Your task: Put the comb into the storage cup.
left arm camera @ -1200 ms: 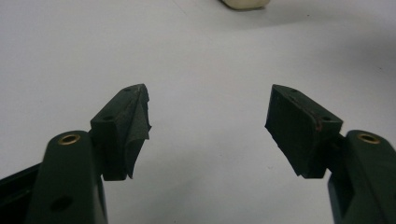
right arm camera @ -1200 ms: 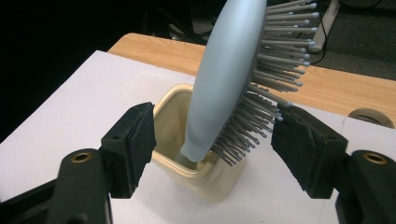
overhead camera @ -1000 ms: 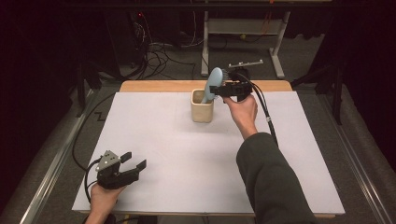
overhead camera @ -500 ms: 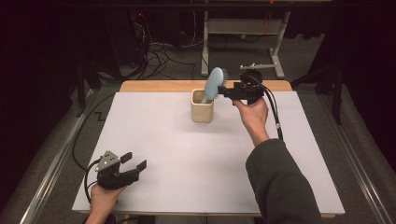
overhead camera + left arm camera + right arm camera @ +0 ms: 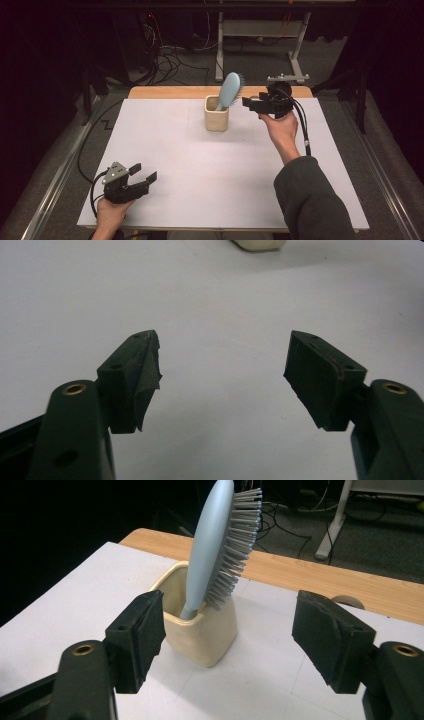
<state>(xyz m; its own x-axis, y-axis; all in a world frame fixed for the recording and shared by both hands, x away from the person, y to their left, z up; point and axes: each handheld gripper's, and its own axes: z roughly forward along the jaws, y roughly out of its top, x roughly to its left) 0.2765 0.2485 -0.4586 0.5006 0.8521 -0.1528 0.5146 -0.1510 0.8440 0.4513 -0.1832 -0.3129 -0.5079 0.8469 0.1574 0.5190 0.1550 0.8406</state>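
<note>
a pale blue hairbrush [image 5: 210, 550] with grey bristles, a cream cup [image 5: 200, 630], black fingers [image 5: 137, 637], a white table [image 5: 200, 165] with a light wooden far edge.

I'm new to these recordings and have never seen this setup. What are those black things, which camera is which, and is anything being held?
No robot here: a person holds a hand-held set of tongs in each hand. The wide picture looks down from above the table. The left tongs rest near the table's near left corner, open and empty. The right tongs hover beside a cream cup with a light blue hairbrush standing in it, handle down, leaning on the rim. The other two pictures come from cameras riding on each set of tongs, looking along their black jaws. The right tongs are open too, holding nothing.
</note>
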